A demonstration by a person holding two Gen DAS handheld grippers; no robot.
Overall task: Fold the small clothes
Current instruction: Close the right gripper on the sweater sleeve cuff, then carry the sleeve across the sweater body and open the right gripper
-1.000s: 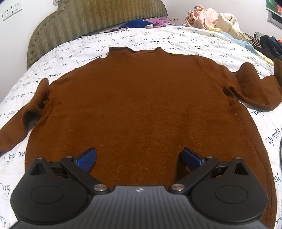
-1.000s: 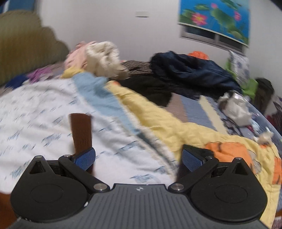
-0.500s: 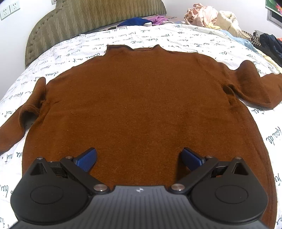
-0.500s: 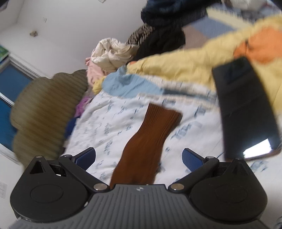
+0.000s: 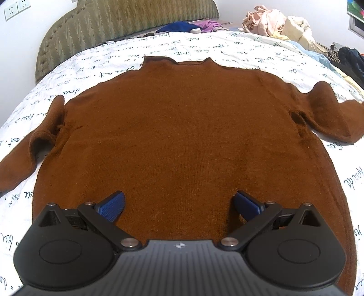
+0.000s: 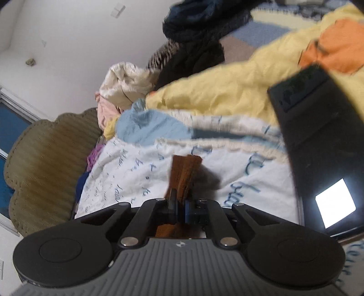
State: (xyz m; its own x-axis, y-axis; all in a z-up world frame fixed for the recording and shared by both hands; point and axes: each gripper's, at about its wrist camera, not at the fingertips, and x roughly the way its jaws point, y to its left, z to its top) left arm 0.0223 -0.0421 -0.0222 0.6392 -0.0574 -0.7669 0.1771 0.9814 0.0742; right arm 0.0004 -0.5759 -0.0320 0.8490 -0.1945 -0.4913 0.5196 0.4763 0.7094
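At the sweater's right cuff (image 6: 185, 173), the right gripper (image 6: 180, 208) pinches the sleeve end.
Its length runs leftward toward the brown sweater (image 5: 182, 136) body, where the left gripper (image 5: 179, 203) hovers spread.

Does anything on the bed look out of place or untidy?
Yes. A black tablet with a lit screen lies on the bedding beside the brown knit sweater, and loose clothes are heaped near the headboard. The sweater itself lies flat, only its sleeves bent.

The white bedsheet (image 5: 238, 43) carries rows of dark cursive script. The handwriting is too loopy and small to read. No other text shows.
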